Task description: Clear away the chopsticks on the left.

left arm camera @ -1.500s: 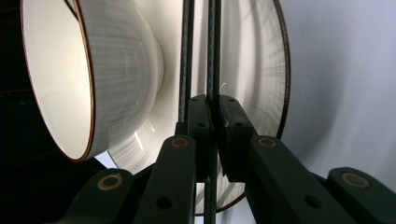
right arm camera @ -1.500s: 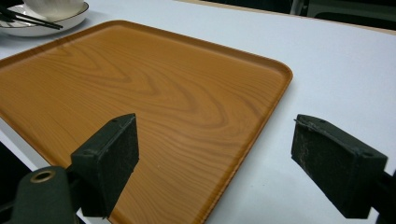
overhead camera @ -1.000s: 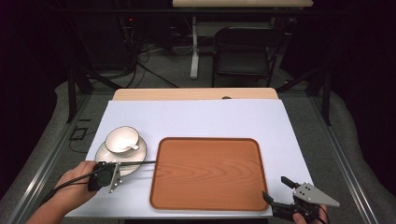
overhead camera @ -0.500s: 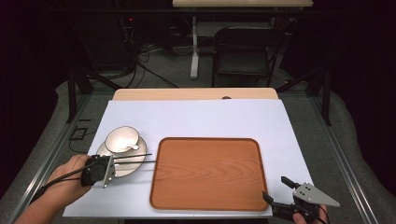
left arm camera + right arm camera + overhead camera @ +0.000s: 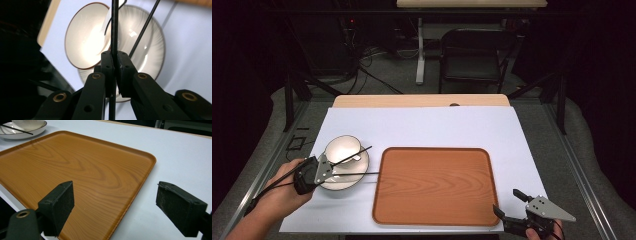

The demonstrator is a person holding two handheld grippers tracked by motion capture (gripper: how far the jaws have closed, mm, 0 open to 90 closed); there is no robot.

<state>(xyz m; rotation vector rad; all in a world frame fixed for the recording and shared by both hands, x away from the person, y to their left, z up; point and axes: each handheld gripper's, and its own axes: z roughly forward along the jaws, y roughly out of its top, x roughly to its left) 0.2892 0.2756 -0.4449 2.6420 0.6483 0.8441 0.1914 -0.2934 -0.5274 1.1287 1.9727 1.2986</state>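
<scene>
A white cup (image 5: 341, 148) with a thin dark rim stands on a white saucer (image 5: 360, 164) at the table's left. My left gripper (image 5: 328, 169) sits at the saucer's near-left edge, shut on two thin black chopsticks (image 5: 357, 155) that fan out over cup and saucer. In the left gripper view the jaws (image 5: 114, 60) pinch one chopstick (image 5: 114, 25) upright, while the other slants off to the right above the cup (image 5: 85, 42) and saucer (image 5: 150, 50). My right gripper (image 5: 507, 201) is open by the near right corner of the wooden tray (image 5: 437, 185), with nothing between its pads (image 5: 61, 202).
The bare wooden tray (image 5: 75, 167) lies on a white sheet (image 5: 422, 127) covering the table. A wooden strip (image 5: 422, 101) runs along the table's far edge. Beyond it stand a dark chair (image 5: 469, 62) and cables on the floor.
My left gripper has moved away from the person toward the cup, and the chopsticks have spread, one now angled over the cup. The right gripper has stayed put.
</scene>
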